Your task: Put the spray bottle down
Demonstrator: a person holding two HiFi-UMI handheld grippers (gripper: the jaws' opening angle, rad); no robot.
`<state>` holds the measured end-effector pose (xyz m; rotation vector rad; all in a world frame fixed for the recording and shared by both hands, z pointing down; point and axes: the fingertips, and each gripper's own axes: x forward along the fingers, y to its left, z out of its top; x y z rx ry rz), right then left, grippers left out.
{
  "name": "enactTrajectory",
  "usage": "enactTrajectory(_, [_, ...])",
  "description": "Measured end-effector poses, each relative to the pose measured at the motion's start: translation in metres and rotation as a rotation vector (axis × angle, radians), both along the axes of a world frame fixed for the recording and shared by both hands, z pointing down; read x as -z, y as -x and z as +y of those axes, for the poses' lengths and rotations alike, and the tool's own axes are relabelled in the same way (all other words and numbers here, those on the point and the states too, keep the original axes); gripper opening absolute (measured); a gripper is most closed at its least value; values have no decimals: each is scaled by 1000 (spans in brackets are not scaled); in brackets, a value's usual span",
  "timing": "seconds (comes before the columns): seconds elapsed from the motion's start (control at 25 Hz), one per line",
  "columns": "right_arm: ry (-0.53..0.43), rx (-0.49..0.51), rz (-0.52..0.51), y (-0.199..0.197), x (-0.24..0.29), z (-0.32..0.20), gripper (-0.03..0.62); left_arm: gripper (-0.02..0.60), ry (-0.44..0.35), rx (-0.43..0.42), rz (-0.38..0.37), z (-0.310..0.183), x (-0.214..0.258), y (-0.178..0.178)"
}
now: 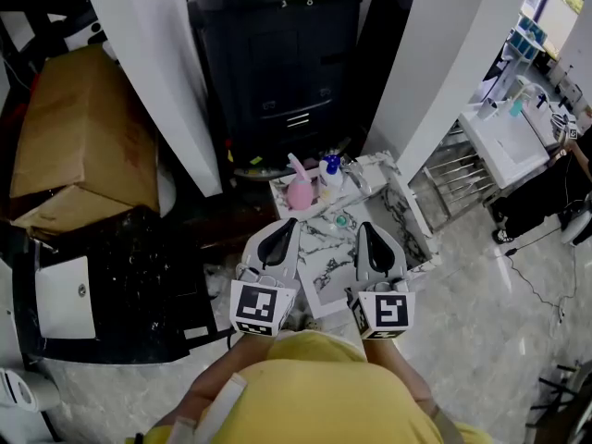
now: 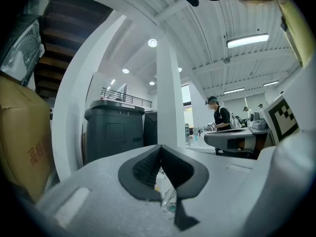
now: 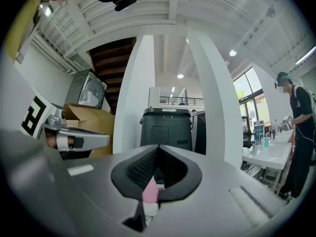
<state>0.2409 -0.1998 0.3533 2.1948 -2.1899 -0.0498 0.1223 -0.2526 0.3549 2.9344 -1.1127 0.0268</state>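
Note:
A pink spray bottle point(image 1: 299, 192) stands upright at the far side of a small marble table point(image 1: 324, 271), next to a white bottle with a blue cap point(image 1: 330, 176). My left gripper point(image 1: 289, 223) and right gripper point(image 1: 363, 227) hover side by side above the table's near part, well back from the bottles, both shut and holding nothing. In the right gripper view the pink bottle point(image 3: 150, 191) shows low behind the closed gripper point(image 3: 158, 148). In the left gripper view a clear item with a teal cap point(image 2: 168, 202) shows below the closed gripper point(image 2: 160, 149).
A black bin point(image 1: 277, 63) stands behind the table between two slanted white pillars. A cardboard box point(image 1: 83, 137) sits at the left, and a wire rack point(image 1: 453, 169) and white counter point(image 1: 504, 137) at the right. A person point(image 2: 219, 115) works at a far counter.

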Motion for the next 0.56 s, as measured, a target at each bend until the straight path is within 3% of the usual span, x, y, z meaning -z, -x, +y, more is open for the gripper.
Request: enactTrajectory(0.56, [-3,21,11,5,-1,-2,0,6,-6,-18,8,2,-3,0])
